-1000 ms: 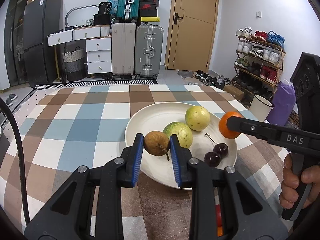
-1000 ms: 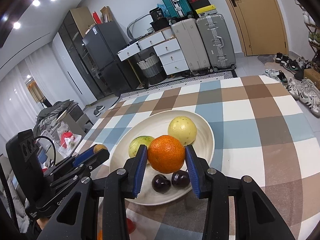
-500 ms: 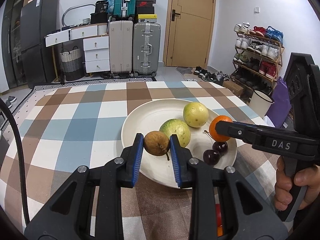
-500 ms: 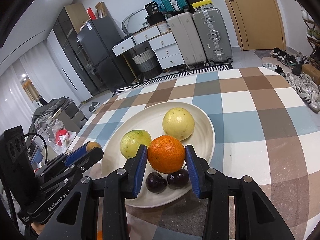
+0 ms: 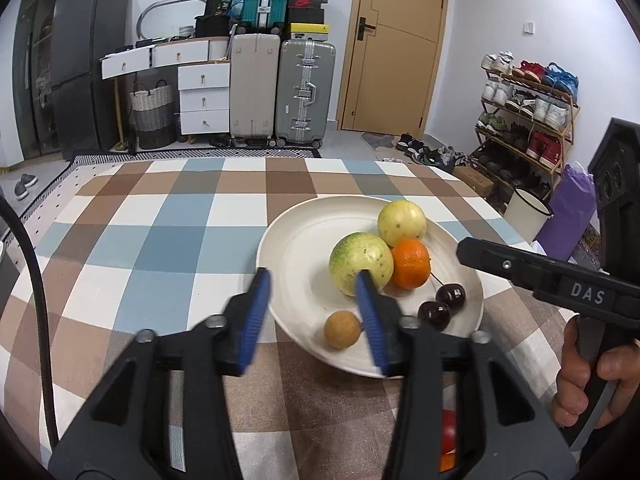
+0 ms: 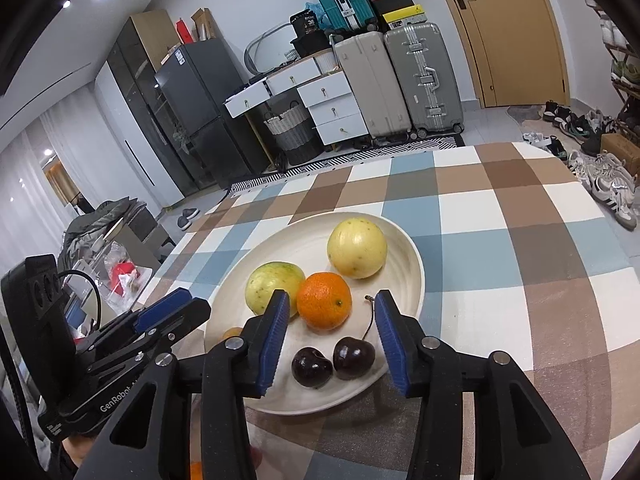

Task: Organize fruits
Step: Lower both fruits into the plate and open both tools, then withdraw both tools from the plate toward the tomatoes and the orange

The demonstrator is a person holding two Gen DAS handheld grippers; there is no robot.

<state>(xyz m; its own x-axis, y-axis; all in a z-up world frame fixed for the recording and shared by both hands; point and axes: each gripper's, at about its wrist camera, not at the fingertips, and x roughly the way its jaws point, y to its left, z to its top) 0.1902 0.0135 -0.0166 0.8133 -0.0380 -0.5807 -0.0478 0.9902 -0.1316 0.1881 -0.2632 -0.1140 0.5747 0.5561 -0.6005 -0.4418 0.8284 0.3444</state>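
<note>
The left gripper (image 5: pixel 316 312) no longer clamps the small brown fruit (image 5: pixel 342 329): a second ago its pads squeezed it above the plate, and now its jaws are opening, with that fruit lying free on the cream plate (image 5: pixel 296 248) at about 7 o'clock on the dish, close by the right-hand pad but not pressed. The right gripper (image 6: pixel 331 334) has likewise let go of the orange (image 6: pixel 324 300), which sat clamped between its pads a second ago; its jaws are opening too, and the orange rests near the plate's centre, touching the green-yellow round fruit (image 6: pixel 272 286) at its 9 o'clock. The pale yellow fruit (image 6: pixel 357 248) sits at 1 o'clock and the two dark cherries (image 6: pixel 334 360) at 5 o'clock. Both fruits seem delivered, so the plate now holds every fruit in sight and the sorting looks close to done

Readable writing: "GenRobot" on the left gripper's body in the right wrist view, "DAS" on the right gripper's arm in the left wrist view, and "36" on a black tub (image 6: pixel 310 24) above the drawers
</note>
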